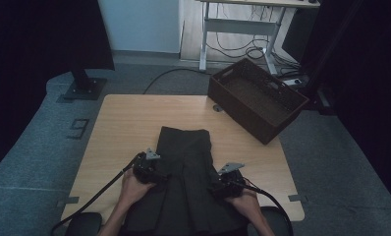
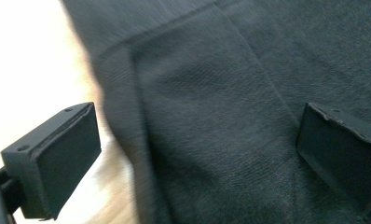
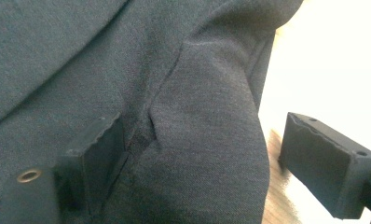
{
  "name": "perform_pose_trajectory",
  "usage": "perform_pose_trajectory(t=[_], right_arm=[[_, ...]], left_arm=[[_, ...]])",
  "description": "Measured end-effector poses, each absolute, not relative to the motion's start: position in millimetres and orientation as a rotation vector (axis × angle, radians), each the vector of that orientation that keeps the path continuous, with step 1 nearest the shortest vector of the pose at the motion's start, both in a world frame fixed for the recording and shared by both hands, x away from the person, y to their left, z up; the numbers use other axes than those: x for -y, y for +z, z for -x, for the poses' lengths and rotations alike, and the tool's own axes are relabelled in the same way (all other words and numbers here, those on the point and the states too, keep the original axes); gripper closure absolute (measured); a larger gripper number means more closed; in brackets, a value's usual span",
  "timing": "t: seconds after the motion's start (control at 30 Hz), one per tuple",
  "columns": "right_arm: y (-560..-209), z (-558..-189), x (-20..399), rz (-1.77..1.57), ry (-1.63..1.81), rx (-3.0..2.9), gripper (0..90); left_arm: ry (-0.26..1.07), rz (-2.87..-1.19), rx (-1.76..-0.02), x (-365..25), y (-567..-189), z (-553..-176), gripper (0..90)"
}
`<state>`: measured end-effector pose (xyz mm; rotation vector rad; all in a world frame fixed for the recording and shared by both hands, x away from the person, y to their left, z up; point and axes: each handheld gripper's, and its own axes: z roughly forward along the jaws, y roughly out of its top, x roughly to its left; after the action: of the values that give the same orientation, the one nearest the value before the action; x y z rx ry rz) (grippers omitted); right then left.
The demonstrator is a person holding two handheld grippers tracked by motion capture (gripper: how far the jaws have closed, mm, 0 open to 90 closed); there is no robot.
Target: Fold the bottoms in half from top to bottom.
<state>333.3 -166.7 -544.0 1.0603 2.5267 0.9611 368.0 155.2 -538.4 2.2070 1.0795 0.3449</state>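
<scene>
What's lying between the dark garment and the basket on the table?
Bare tabletop; the high view shows nothing lying between the garment and the basket.

left gripper (image 1: 160, 173): black body, grey three-cornered plate, black cable
right gripper (image 1: 214, 188): same build
jaws: black, square pads

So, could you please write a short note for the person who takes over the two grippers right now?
Left gripper: jaws open wide, astride the left edge of the dark grey cloth garment; pads not pressing it.
Right gripper: jaws open, astride a raised fold at the garment's right edge; nothing gripped.
Things: the garment lies lengthwise on the light wooden table, its near end at the person's edge. The dark brown woven basket sits at the far right corner, apparently empty.
Done: garment spread roughly flat, both grippers placed at its side edges.
Left: probably close on both edges and fold; maybe put it in the basket.
</scene>
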Motion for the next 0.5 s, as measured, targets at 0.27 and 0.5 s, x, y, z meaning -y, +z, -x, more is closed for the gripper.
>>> perform_pose_trajectory(t=[0.27,0.5], right_arm=[[-541,-335,167,-1.035,0.943,-2.548,14.5],[-521,-347,177,-1.053,1.006,-2.48,14.0]], left_arm=[[0.33,-2.221,-1.06,-157,-546,-369,0.0],[0.336,-2.204,-1.048,-158,-548,-368,0.0]])
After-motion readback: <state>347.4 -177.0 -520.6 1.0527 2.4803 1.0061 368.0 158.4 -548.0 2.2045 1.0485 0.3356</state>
